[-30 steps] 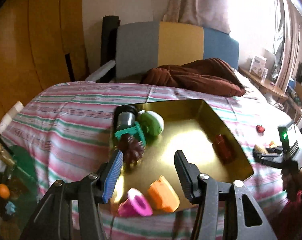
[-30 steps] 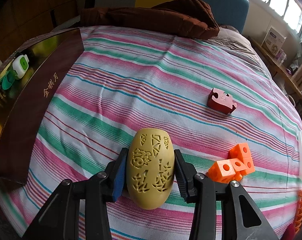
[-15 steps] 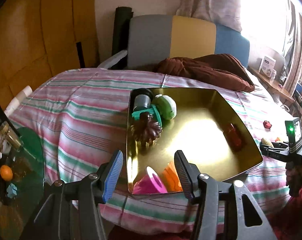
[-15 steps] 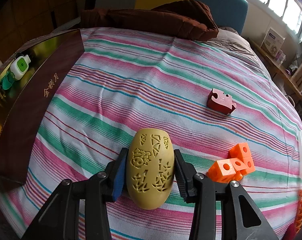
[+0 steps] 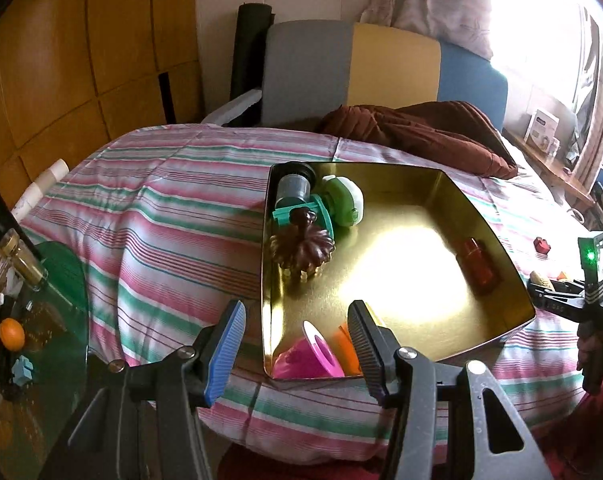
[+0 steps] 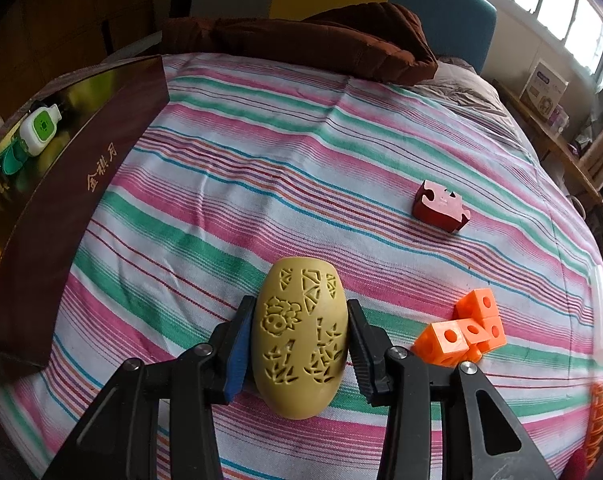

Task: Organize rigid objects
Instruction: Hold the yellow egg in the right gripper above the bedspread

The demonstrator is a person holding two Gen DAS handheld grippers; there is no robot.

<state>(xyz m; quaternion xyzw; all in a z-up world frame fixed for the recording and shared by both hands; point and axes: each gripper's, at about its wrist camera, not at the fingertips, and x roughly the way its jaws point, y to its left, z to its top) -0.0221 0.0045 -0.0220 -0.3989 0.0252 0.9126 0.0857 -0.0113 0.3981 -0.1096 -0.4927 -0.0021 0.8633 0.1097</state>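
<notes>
A gold tray (image 5: 497,236) lies on the striped bedspread and holds a grey cylinder (image 5: 291,190), a green-and-white round piece (image 5: 343,202), a teal part, a brown spiky piece (image 5: 303,250), a red bottle (image 5: 477,264), a pink spool (image 5: 307,356) and an orange piece. My left gripper (image 5: 297,344) hovers open and empty before the tray's near left corner. My right gripper (image 6: 299,338) is shut on a yellow carved egg (image 6: 299,336) resting on the bedspread. A red puzzle block (image 6: 441,206) and orange linked cubes (image 6: 463,332) lie to its right.
The tray's dark outer wall (image 6: 57,216) stands left of the egg. A brown blanket (image 5: 417,132) lies at the bed's far end before a headboard. A green glass side table (image 5: 25,320) with small items stands at the left. A shelf with boxes runs under the window at right.
The left gripper has drawn back and sunk from over the tray to before its near corner, still open. The right gripper and the egg have not moved.
</notes>
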